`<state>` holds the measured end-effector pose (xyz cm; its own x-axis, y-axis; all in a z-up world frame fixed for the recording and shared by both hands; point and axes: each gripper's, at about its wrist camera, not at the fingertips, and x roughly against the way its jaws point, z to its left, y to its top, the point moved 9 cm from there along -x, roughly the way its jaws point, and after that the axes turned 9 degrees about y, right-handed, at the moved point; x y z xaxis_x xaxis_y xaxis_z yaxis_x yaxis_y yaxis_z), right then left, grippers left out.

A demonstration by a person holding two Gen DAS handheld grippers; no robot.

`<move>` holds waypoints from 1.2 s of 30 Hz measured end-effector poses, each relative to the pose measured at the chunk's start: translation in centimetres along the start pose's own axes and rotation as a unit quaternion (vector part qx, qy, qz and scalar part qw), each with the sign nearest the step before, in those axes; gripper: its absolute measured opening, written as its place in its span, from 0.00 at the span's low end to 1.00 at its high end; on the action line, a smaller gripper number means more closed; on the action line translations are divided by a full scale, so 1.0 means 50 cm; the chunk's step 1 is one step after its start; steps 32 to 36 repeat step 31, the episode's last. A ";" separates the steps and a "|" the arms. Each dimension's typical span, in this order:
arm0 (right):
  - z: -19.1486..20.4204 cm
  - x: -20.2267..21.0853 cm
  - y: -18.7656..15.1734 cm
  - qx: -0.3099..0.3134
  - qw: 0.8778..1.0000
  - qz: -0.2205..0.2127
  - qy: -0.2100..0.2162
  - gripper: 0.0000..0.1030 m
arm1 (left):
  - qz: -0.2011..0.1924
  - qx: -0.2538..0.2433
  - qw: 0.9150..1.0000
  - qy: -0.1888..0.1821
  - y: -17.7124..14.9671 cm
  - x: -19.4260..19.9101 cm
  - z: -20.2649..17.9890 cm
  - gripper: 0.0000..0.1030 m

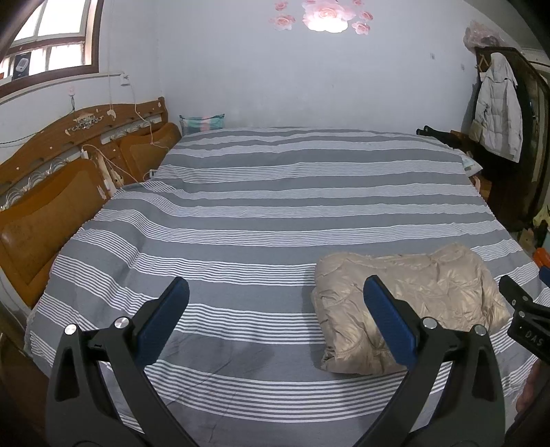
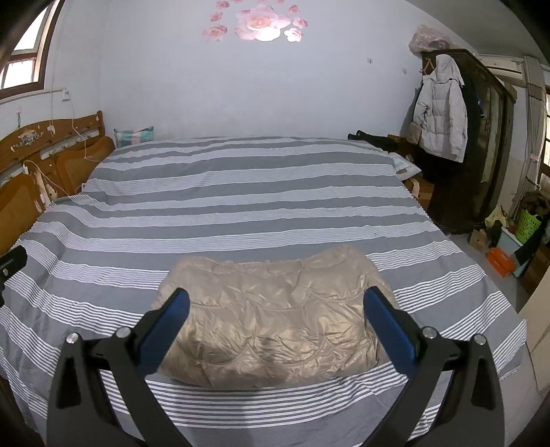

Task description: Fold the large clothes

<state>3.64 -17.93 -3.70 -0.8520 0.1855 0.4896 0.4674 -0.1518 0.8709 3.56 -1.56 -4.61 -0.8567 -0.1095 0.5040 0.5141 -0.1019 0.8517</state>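
My right tool (image 2: 276, 309) and left tool (image 1: 276, 299) both spread, holding nothing, over the bed (image 2: 240, 192), beige puffer jacket (image 2: 275, 319) already a folded bundle at its near edge; looks light, soft, slippery, so I'd pinch a thick folded edge.

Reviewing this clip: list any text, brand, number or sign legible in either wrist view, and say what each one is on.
"DAS": pale letters on the black body of the right claw, at the right edge of the left wrist view.
The dark box on the window sill carries a white picture; any print on it is too small to read.
The orange box on the floor: no print legible.
Nothing readable on the folded beige jacket, the striped bedsheet or the rose wall stickers.
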 end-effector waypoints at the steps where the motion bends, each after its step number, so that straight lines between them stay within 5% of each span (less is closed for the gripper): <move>1: -0.002 -0.001 0.000 0.000 1.000 0.000 0.001 0.98 | 0.000 0.000 1.000 0.000 0.000 0.000 0.000 0.97; 36: -0.006 -0.015 0.002 0.002 1.000 0.005 -0.001 0.98 | 0.011 -0.014 1.000 0.000 -0.002 -0.014 -0.014 0.97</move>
